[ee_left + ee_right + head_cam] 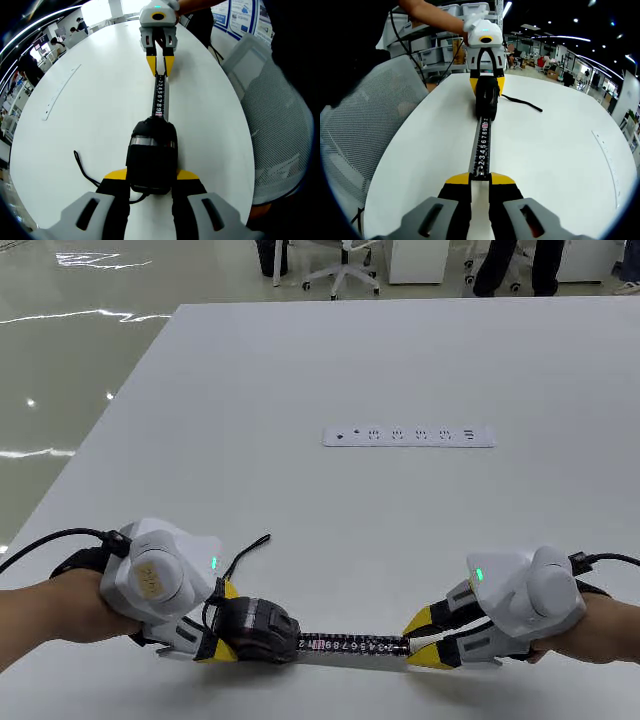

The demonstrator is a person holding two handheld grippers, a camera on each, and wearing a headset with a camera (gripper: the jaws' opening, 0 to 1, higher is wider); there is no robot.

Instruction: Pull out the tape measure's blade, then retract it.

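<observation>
- Forearms (40, 615) low at the near edge of the white table (350, 360), both angled inward so the jaws face each other.
- My left gripper (225, 622) is clamped on the black tape measure (262, 628), near left.
- My right gripper (417, 641) pinches the blade (352, 645) tip, near right; the blade spans the gap between them.

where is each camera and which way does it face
Head view: on the person's head, looking down at the table; left hand, right hand, left gripper shut on the tape measure case, right gripper shut on the blade.
Left gripper view: on the left gripper, looking along its own jaws, over the case, up the blade to the right gripper.
Right gripper view: on the right gripper, own jaws below, facing back down the blade to the case.
Shared: both gripper views see the blade, from opposite ends.
</observation>
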